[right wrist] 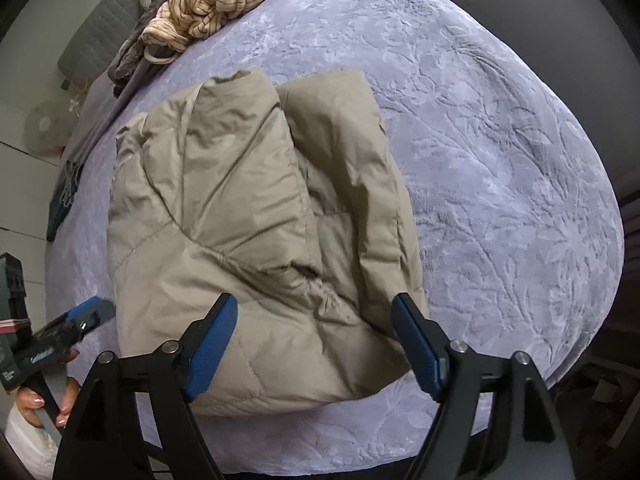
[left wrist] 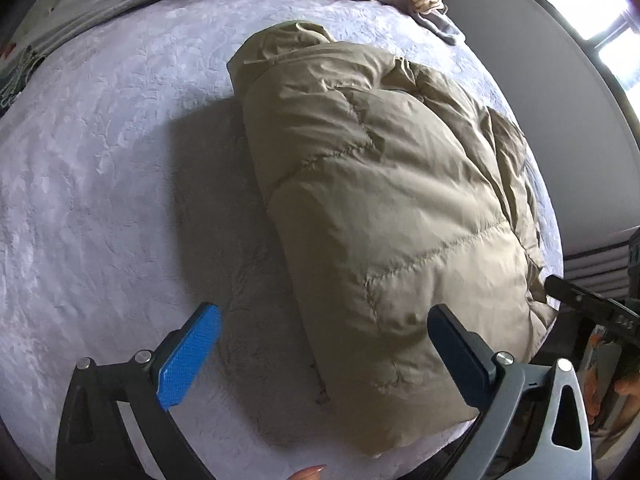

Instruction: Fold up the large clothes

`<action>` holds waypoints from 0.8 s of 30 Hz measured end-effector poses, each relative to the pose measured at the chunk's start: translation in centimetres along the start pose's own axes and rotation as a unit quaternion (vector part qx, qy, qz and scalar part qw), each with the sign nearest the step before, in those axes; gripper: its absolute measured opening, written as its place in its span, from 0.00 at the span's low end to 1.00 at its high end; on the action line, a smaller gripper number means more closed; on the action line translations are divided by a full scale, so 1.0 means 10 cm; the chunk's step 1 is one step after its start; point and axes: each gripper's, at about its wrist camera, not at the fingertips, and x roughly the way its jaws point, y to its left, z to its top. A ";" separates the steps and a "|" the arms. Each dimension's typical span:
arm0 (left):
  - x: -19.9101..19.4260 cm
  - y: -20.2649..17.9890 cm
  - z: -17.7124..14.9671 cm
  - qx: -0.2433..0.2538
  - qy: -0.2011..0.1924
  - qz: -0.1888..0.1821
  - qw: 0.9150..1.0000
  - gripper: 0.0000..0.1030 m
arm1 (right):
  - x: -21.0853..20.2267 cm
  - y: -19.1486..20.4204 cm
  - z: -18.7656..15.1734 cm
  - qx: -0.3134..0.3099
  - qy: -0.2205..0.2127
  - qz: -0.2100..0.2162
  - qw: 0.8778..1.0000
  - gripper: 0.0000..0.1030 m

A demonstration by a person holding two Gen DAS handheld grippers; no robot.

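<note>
A khaki puffer jacket [left wrist: 384,216] lies folded into a thick bundle on a lavender bedspread [left wrist: 100,184] with an embossed leaf pattern, and everything else sits around that jacket. In the right wrist view the jacket [right wrist: 240,240] shows two quilted panels doubled over each other, its near edge close to the bed's front edge. The left gripper [left wrist: 324,340] hangs above the jacket's near left side with its jaws spread wide, one blue pad [left wrist: 188,356] over bare bedspread and the other over the padded fabric; nothing is pinched between them. The right gripper [right wrist: 314,340] hovers above the jacket's near edge, jaws likewise wide apart and clear of the cloth, gripping nothing. Beyond the jacket's far end, at the head of the bed, a cream garment with thin dark stripes [right wrist: 212,4] lies crumpled beside some grey cloth. Left of the jacket in the right wrist view, a hand [right wrist: 44,404] holds the other gripper's handle
</note>
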 end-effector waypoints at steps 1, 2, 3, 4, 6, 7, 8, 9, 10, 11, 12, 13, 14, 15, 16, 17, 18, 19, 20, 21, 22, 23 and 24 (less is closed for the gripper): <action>0.02 -0.01 0.03 -0.003 0.001 0.004 1.000 1.00 | -0.02 -0.08 -0.01 -0.006 0.002 0.004 1.000 0.99; 0.02 -0.01 0.04 -0.011 0.003 0.008 1.000 1.00 | 0.01 -0.08 0.05 -0.016 0.006 0.006 1.000 1.00; 0.03 -0.02 0.06 -0.017 0.004 0.009 1.000 1.00 | 0.04 -0.07 0.12 -0.026 0.013 0.004 1.000 1.00; 0.05 -0.02 0.08 -0.024 0.006 0.011 1.000 1.00 | 0.06 -0.06 0.16 -0.032 0.017 0.004 0.999 1.00; 0.08 -0.03 0.11 -0.034 0.010 0.018 0.999 1.00 | 0.09 -0.06 0.29 -0.049 0.021 0.006 0.999 1.00; 0.09 -0.03 0.14 -0.039 0.011 0.018 0.999 1.00 | 0.09 -0.06 0.33 -0.053 0.022 0.006 0.998 1.00; 0.11 -0.04 0.16 -0.042 0.011 0.017 0.999 1.00 | 0.11 -0.06 0.39 -0.059 0.025 0.009 0.998 1.00; 0.12 -0.05 0.17 -0.044 0.011 0.017 0.999 1.00 | 0.15 -0.07 0.45 -0.066 0.033 0.015 0.997 1.00; 0.14 -0.05 0.18 -0.047 0.011 0.016 0.999 1.00 | 0.19 -0.07 0.47 -0.070 0.039 0.017 0.997 1.00; 0.15 -0.05 0.19 -0.051 0.012 0.015 0.999 1.00 | 0.25 -0.07 0.52 -0.078 0.053 0.020 0.995 1.00; 0.18 -0.04 0.22 -0.059 0.015 0.010 0.998 1.00 | 0.30 -0.06 0.55 -0.088 0.066 0.025 0.994 1.00; 0.19 -0.03 0.23 -0.062 0.016 0.006 0.998 1.00 | 0.35 -0.06 0.58 -0.098 0.074 0.029 0.992 1.00; 0.21 -0.02 0.24 -0.066 0.017 0.001 0.998 1.00 | 0.39 -0.05 0.59 -0.105 0.079 0.031 0.991 1.00; 0.22 -0.01 0.27 -0.071 0.017 -0.001 0.997 1.00 | 0.43 -0.05 0.61 -0.111 0.084 0.032 0.990 1.00; 0.23 0.00 0.29 -0.075 0.017 -0.004 0.997 1.00 | 0.49 -0.06 0.64 -0.115 0.092 0.030 0.989 1.00; 0.24 0.01 0.30 -0.079 0.017 -0.009 0.997 1.00 | 0.52 -0.08 0.67 -0.114 0.095 0.030 0.988 1.00; 0.24 0.02 0.31 -0.083 0.018 -0.014 0.996 1.00 | 0.54 -0.11 0.71 -0.110 0.097 0.031 0.989 1.00; 0.25 0.03 0.32 -0.086 0.018 -0.019 0.996 1.00 | 0.56 -0.14 0.73 -0.107 0.097 0.031 0.989 1.00; 0.26 0.04 0.34 -0.088 0.019 -0.027 0.996 1.00 | 0.57 -0.17 0.76 -0.104 0.098 0.030 0.989 1.00; 0.27 0.04 0.35 -0.090 0.020 -0.035 0.995 1.00 | 0.59 -0.21 0.78 -0.099 0.099 0.032 0.990 1.00; 0.28 0.05 0.37 -0.091 0.020 -0.044 0.995 1.00 | 0.60 -0.24 0.80 -0.095 0.100 0.035 0.990 1.00; 0.29 0.06 0.38 -0.093 0.022 -0.054 0.994 1.00 | 0.62 -0.29 0.82 -0.086 0.105 0.044 0.990 1.00; 0.32 0.08 0.40 -0.096 0.026 -0.072 0.992 1.00 | 0.65 -0.35 0.84 -0.076 0.112 0.061 0.989 1.00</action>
